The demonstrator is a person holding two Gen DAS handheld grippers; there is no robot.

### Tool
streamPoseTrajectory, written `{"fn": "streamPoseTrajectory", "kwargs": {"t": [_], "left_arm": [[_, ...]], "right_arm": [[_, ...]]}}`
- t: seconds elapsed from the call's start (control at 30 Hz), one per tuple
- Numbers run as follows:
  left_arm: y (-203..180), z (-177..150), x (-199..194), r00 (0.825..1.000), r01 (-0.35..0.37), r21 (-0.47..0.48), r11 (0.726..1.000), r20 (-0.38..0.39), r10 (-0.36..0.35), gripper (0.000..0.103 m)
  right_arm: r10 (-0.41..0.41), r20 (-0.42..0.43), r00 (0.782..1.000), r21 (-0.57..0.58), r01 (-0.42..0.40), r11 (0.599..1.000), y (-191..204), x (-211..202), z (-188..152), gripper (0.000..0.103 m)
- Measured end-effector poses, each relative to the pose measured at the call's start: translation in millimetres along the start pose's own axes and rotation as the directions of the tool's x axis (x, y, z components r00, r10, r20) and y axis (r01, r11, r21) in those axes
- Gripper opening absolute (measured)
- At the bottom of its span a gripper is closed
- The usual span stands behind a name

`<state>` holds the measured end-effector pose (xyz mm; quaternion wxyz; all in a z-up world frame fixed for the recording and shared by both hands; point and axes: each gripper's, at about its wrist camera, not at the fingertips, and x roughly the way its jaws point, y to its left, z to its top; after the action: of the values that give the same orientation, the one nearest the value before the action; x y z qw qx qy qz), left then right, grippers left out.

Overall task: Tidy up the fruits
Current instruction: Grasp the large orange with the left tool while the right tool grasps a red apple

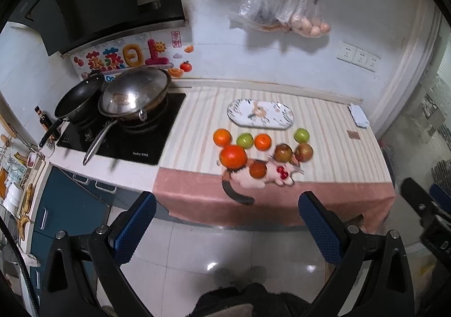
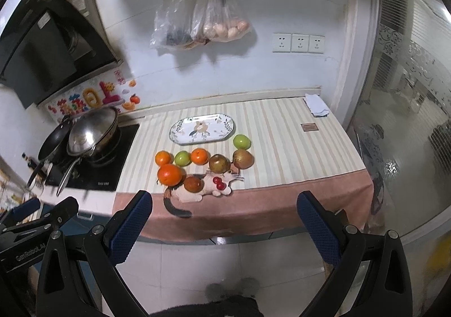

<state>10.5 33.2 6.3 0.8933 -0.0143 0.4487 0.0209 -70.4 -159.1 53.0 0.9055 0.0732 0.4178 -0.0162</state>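
Both claws are released, jaws spread wide, and hold nothing. Left claw (image 1: 227, 228) and right claw (image 2: 224, 226) hang over the floor, short of the counter's near edge and well apart from the fruit.

Fruit location: the fruits lie ahead of both claws, near the counter's front edge on the striped cloth (image 2: 282, 131).
- Large orange (image 2: 169, 174) sits at the left of the group, with a dark reddish fruit (image 2: 193, 184) just beside it; that fruit and perhaps the orange rest on a cat-shaped mat (image 2: 197, 190).
- Behind them runs a row: small orange (image 2: 163, 157), green apple (image 2: 182, 158), second small orange (image 2: 199, 156).
- Two brownish apples (image 2: 219, 163) and a second green apple (image 2: 241, 142) lie to the right.

Oval plate (image 2: 202, 129) lies empty just behind the row, long axis parallel to the counter's front edge. Judged as the likely destination.

Key relation: the group lies roughly centred ahead of each claw, so neither is clearly nearer. By its side, the left suits the large orange, the right the apples.

Limits of view: motion blur softens the left wrist picture. The reddish fruit's kind cannot be determined. The cat mat's tail hangs over the front edge. Stove (image 2: 93, 164) with pans occupies the counter's left end.
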Motion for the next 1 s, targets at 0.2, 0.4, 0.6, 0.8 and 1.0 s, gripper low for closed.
{"fn": "streamPoseTrajectory", "kwargs": {"t": [0.2, 0.4, 0.6, 0.8, 1.0], "left_arm": [[14.1, 16.8, 48.1, 0.999, -0.043, 0.009, 0.999, 0.012, 0.043, 0.103], [22.7, 34.1, 137.9, 0.986, -0.064, -0.010, 0.998, -0.155, 0.062, 0.103], [22.3, 47.7, 243.1, 0.940, -0.076, -0.041, 0.996, -0.335, 0.058, 0.103], [16.5, 55.7, 354.4, 0.854, -0.071, -0.115, 0.991, -0.520, 0.001, 0.103], [5.1, 49.9, 436.5, 0.764, -0.075, -0.179, 0.981, -0.643, -0.059, 0.103]], "right_arm": [[0.012, -0.015, 1.000, 0.056, -0.011, 0.998, 0.5, 41.3, 9.0, 0.103], [0.015, -0.133, 0.991, 0.095, -0.002, 0.995, -10.0, 131.9, 18.9, 0.103], [0.088, -0.281, 0.956, 0.155, -0.045, 0.987, -34.8, 252.3, 30.9, 0.103], [0.120, -0.406, 0.906, 0.170, -0.054, 0.984, -53.9, 360.7, 45.6, 0.103], [0.173, -0.514, 0.840, 0.248, -0.047, 0.968, -79.1, 456.2, 55.1, 0.102]]}}
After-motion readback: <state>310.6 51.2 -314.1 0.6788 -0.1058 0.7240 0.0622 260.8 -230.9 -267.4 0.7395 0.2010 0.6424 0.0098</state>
